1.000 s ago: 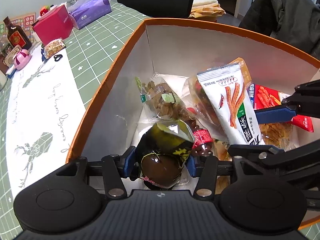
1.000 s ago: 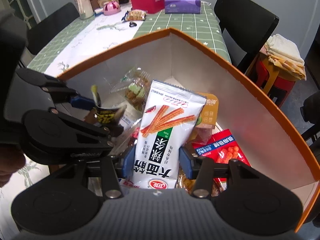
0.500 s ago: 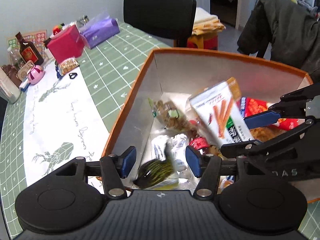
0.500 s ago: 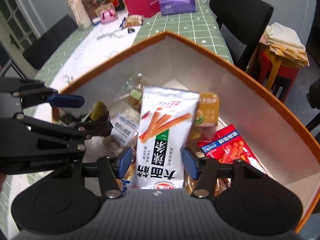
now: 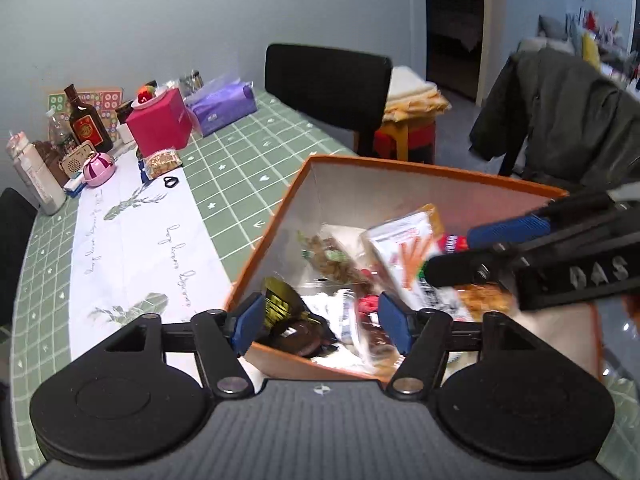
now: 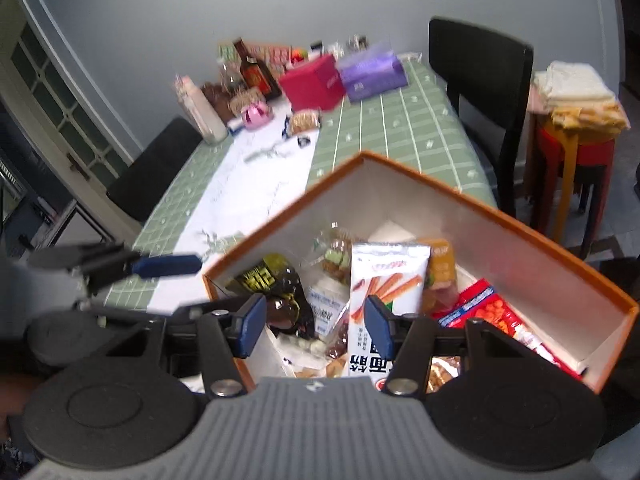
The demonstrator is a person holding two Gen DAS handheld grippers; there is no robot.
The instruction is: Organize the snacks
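Observation:
An orange box with white walls holds several snack packets. A dark packet with yellow print lies in its near corner. Above it is my left gripper, jaws opening and pads off the packet. A white spicy-strip packet leans upright among the others in the orange box. My right gripper hovers open over the box, and the white packet passes behind its right finger, untouched. The dark packet shows here too. A red packet lies at the right wall.
The box sits at the near end of a table with a green checked cloth and a white runner. At the far end stand a pink box, a purple tissue pack and bottles. A black chair and a red stool stand beyond.
Both grippers have risen and drawn back from the box. The left one let go of the dark packet, which dropped into the near corner. The right one released the white packet.

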